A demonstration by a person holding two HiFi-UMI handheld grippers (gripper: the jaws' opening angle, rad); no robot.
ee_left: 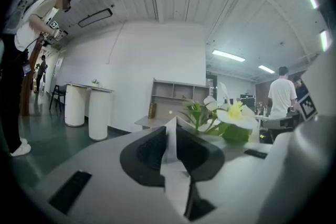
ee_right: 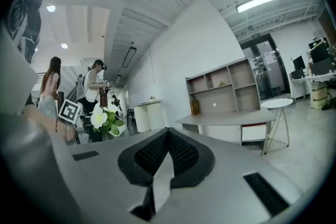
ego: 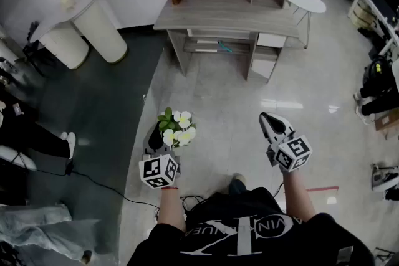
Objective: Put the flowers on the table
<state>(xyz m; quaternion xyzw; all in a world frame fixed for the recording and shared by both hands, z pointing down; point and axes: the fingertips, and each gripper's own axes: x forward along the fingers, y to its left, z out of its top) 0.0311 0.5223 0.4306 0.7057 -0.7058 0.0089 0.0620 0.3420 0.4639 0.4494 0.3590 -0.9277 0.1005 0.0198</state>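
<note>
flowers (ego: 176,128) up in the air at the tip of the left gripper (ego: 157,132), which i read as clenched on the stems. right gripper (ego: 268,119) clenched on nothing. bench (ego: 224,20) well ahead across the floor; i'd say carry and set-down both remain.

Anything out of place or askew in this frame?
Nothing is spilled or broken. The flowers lean off to the right of the left claw, which is shut on them low down, so the hold looks lopsided. The right claw is shut and empty.
</note>
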